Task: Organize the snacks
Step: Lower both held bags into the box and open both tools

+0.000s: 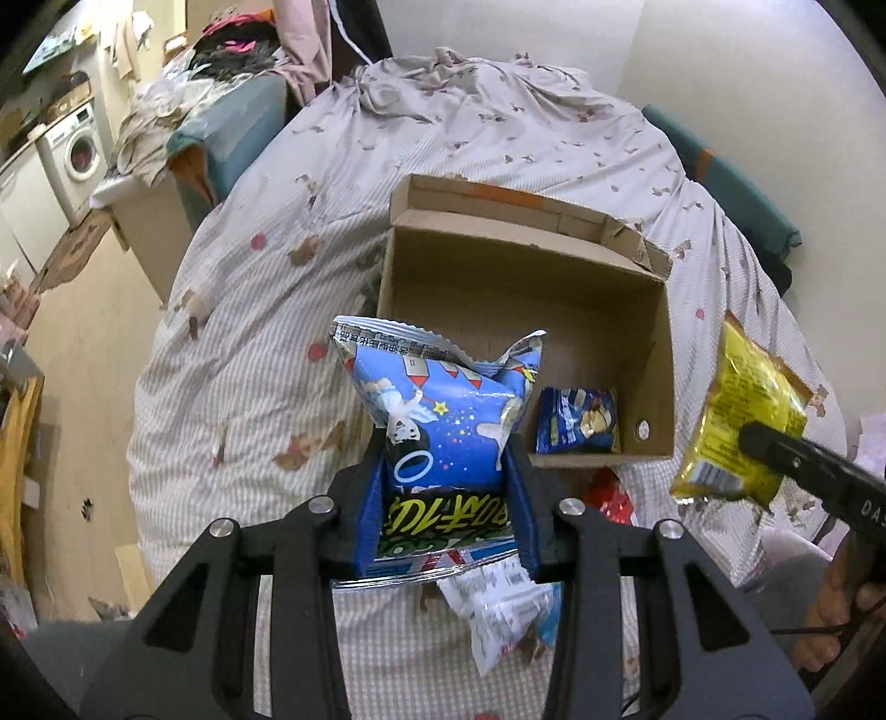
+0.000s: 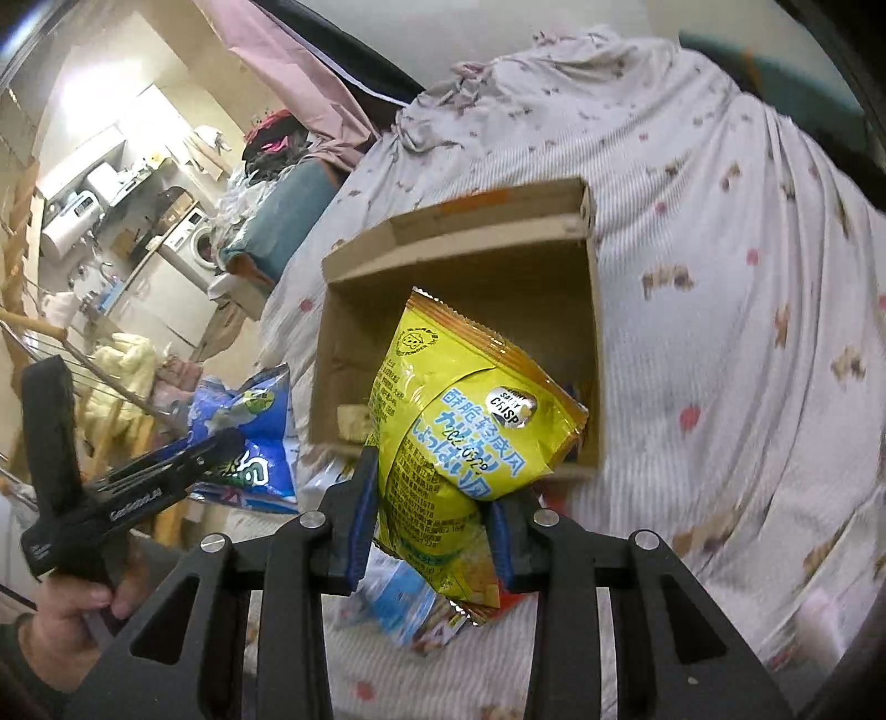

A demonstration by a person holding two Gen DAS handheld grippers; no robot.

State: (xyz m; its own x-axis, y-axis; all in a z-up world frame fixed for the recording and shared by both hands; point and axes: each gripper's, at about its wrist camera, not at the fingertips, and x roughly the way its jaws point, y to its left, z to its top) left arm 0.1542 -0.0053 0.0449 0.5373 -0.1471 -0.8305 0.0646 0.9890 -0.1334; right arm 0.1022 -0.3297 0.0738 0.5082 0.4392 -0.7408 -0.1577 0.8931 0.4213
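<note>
Bed with a patterned striped sheet (image 1: 443, 166), washing machine (image 1: 77, 149) at far left, heaped clothes (image 1: 221, 50), teal cushion (image 1: 736, 188), pink curtain (image 2: 288, 72)

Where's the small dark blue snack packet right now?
The small dark blue packet lies inside the cardboard box, in its near corner, in the left wrist view just right of the blue bag held by the left gripper.

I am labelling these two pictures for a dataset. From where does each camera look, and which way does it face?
Left wrist: on the left gripper, facing down at its blue snack bag, the cardboard box; the right gripper and hand show.
Right wrist: on the right gripper, facing down at its yellow chip bag; the left gripper and hand show.
Shared: box, both bags, bed sheet.
</note>
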